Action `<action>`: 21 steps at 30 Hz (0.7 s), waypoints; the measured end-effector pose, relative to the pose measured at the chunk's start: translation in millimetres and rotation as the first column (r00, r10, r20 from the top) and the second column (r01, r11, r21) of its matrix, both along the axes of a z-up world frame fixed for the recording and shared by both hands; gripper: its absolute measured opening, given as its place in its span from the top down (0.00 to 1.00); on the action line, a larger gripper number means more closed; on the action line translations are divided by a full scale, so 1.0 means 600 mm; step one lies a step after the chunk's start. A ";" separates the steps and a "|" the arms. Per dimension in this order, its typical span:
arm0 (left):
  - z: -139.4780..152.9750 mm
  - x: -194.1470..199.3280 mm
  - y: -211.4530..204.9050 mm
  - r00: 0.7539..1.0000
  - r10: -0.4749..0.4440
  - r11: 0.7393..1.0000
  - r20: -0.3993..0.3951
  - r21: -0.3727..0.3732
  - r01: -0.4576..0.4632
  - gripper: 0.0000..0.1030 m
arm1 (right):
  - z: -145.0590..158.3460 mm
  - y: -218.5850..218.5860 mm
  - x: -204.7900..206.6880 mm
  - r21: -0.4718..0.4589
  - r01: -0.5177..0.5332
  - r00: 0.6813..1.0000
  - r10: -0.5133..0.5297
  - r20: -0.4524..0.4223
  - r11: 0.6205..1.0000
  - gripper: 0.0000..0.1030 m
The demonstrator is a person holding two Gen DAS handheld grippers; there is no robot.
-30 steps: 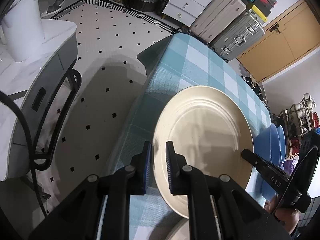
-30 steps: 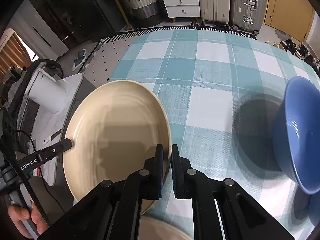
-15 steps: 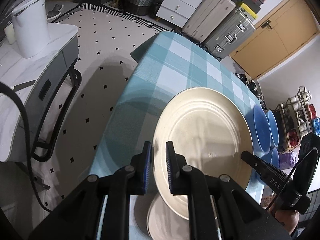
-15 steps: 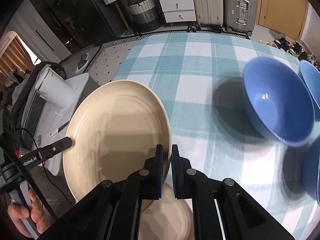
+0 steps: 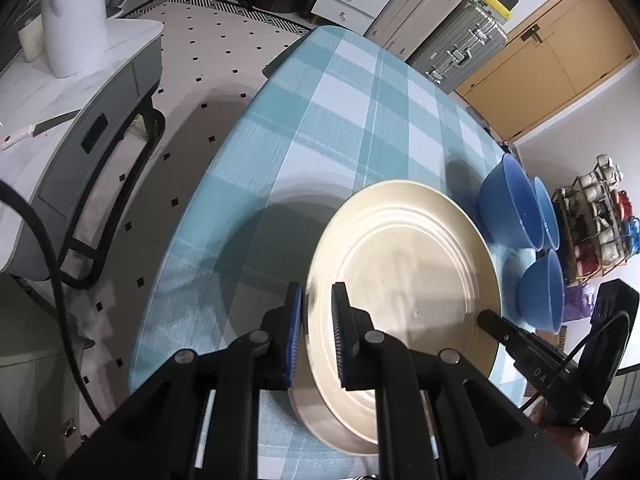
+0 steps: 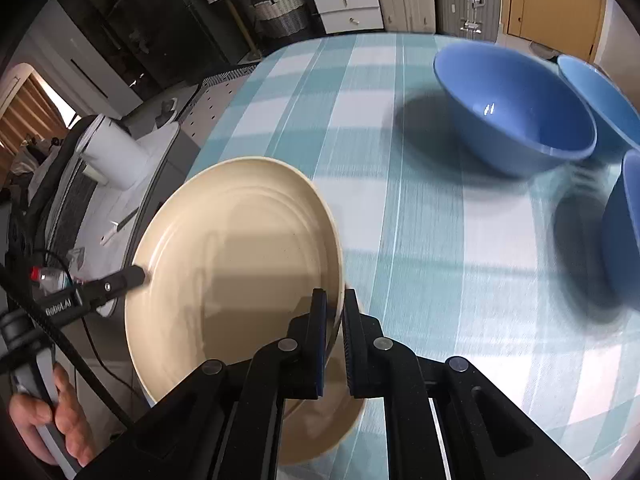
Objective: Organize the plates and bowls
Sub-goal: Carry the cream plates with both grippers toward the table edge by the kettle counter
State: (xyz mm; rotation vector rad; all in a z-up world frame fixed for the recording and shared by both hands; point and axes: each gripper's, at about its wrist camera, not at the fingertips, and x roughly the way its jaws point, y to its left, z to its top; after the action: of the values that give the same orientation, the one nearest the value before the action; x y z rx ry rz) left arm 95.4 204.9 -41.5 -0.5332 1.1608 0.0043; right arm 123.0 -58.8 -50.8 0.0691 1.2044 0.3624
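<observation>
A cream plate (image 5: 404, 280) (image 6: 236, 256) is held between both grippers above the checked table. My left gripper (image 5: 318, 340) is shut on its left rim. My right gripper (image 6: 334, 344) is shut on its right rim; it shows in the left wrist view (image 5: 520, 344) too. A second cream plate (image 6: 324, 432) lies on the table right beneath the held one, mostly hidden. Three blue bowls stand at the right: one large (image 6: 516, 108) (image 5: 506, 204), one behind it (image 6: 600, 92), one nearer (image 6: 624, 224) (image 5: 542, 288).
The table with the teal checked cloth (image 5: 340, 104) has its left edge close by. A white side table with a white kettle (image 5: 74, 20) stands left of it. Suitcases (image 5: 456, 40) and drawers stand at the back.
Both grippers have carried the plate back and down toward the second plate on the table. The blue bowls have come further into view.
</observation>
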 end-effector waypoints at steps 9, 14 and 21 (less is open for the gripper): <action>-0.013 -0.026 -0.022 0.999 -0.034 0.996 -0.011 0.076 0.035 0.89 | -0.034 -0.013 -0.038 0.026 -0.007 1.000 0.007 -0.015 1.000 0.93; -0.024 -0.031 -0.036 0.998 -0.051 0.993 -0.021 0.102 0.053 0.89 | -0.033 -0.016 -0.047 -0.008 -0.023 1.000 0.023 0.015 1.000 0.93; -0.032 -0.046 -0.038 0.998 -0.052 0.993 -0.024 0.105 0.054 0.89 | -0.045 -0.019 -0.057 -0.009 -0.038 0.999 0.038 0.010 0.999 0.93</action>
State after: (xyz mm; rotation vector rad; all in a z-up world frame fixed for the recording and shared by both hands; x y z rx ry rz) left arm 67.5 182.0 -60.5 -0.4092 1.1878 0.0258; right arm 89.1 -70.5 -78.0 0.0369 1.1988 0.3908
